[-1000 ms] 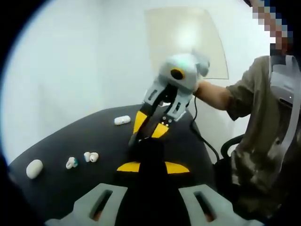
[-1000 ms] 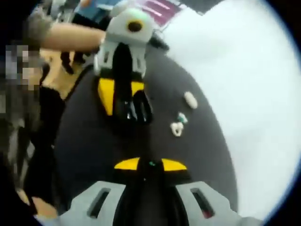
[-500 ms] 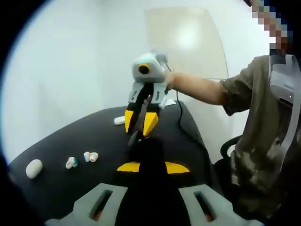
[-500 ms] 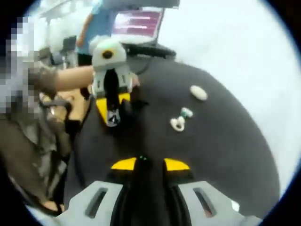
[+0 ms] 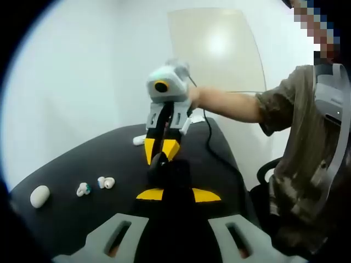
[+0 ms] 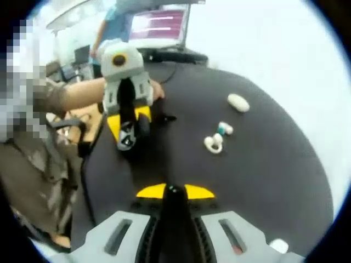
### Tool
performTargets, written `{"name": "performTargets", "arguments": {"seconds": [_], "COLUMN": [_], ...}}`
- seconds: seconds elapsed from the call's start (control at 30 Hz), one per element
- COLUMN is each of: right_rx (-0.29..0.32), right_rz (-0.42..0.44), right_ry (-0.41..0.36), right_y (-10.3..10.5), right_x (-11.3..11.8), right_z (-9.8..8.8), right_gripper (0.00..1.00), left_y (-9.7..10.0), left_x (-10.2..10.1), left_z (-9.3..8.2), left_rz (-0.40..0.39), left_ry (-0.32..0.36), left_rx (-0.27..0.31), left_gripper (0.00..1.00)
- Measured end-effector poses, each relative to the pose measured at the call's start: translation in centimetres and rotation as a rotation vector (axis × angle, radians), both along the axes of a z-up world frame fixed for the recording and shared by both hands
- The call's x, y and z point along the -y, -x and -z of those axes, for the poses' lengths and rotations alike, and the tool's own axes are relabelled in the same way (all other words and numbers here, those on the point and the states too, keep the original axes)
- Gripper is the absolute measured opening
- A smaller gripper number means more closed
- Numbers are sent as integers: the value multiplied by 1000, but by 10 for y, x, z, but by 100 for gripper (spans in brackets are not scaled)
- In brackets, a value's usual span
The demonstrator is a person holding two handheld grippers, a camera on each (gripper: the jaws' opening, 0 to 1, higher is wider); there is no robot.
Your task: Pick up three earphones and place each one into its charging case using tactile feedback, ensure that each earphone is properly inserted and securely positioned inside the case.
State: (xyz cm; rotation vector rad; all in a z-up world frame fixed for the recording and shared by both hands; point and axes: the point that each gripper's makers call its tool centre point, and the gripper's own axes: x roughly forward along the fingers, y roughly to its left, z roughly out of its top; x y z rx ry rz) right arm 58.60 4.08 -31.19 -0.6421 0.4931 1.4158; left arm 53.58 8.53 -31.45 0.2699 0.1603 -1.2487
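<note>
Earphones (image 5: 106, 182) lie loose on my matte black table (image 5: 66, 213): small glossy white buds, one pair touching, and just beside them another bud with a teal tip (image 5: 83, 189). In the right gripper view I see the same cluster, the white pair (image 6: 213, 143) and the teal-tipped one (image 6: 223, 129), well apart from both grippers. A smooth white oval case (image 5: 40, 196) sits near the table's edge, and a second pill-shaped white case (image 5: 139, 140) rests farther off, partly behind the right gripper. My left gripper (image 5: 171, 174) has its black jaws pressed together around a small dark rounded thing; I cannot tell what it is. The right gripper (image 5: 161, 153), grey plastic with yellow wedge-shaped tips, meets it tip to tip. In its own view the right gripper (image 6: 174, 192) looks closed on a tiny object with a green glint.
</note>
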Motion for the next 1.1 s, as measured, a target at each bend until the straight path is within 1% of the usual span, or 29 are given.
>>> {"name": "performTargets", "arguments": {"seconds": [0.03,0.07,0.13,0.2,0.23,0.27,0.3,0.37,0.4,0.47,0.53,0.57,0.6,0.63,0.7,0.73,0.77,0.83,0.87,0.9,0.93,0.97,1.03,1.1], "right_rx": [31,48,114,147,171,196,237,317,346,454,503,535,584,643,738,799,826,928,968,1045,1080,1102,1123,1155], "right_rz": [20,25,23,3,-19,-38,-60,-61,-66,-83,-97,-98,-105,-101,-118,-121,-129,-156,-171,-183,-196,-205,-228,-232], "right_ry": [-52,-79,-197,-320,-398,-445,-467,-509,-511,-517,-553,-549,-542,-523,-492,-468,-456,-424,-413,-370,-333,-318,-316,-314], "right_y": [-2,-4,0,14,27,35,43,48,49,52,56,57,56,54,53,52,53,56,57,56,55,54,56,55], "right_x": [-2,-3,-9,-16,-21,-24,-26,-30,-31,-34,-37,-38,-39,-40,-42,-43,-44,-46,-47,-47,-47,-48,-49,-48], "right_z": [-10,-16,-39,-57,-65,-69,-70,-71,-70,-66,-65,-63,-63,-61,-59,-58,-57,-55,-54,-52,-48,-46,-43,-42], "right_gripper": [14,14,14,14,14,14,14,14,14,13,13,13,13,13,13,13,13,13,13,13,13,13,13,13], "left_y": [0,0,0,0,0,-1,-1,-1,-1,-1,-2,-2,-2,-2,-2,-2,-2,-2,-2,-2,-2,-2,-2,-2], "left_x": [0,0,0,0,0,0,0,0,0,0,0,0,0,0,0,0,0,0,0,0,0,0,0,0], "left_z": [0,0,0,0,0,0,0,0,0,0,0,0,0,0,0,0,0,0,0,0,0,0,0,0], "left_rz": [0,0,0,-1,-1,-2,-2,-2,-2,-4,-6,-6,-5,-5,-5,-5,-5,-5,-5,-5,-5,-6,-6,-7], "left_ry": [0,0,0,1,0,1,2,3,3,3,3,4,4,5,5,6,6,6,6,7,7,7,7,7], "left_rx": [0,-1,-3,-4,-2,-4,-6,-9,-10,-11,-12,-14,-16,-17,-19,-20,-20,-22,-23,-24,-25,-26,-26,-26], "left_gripper": [14,14,14,14,14,14,14,14,14,14,14,14,14,14,14,14,14,14,14,14,14,14,14,14]}}
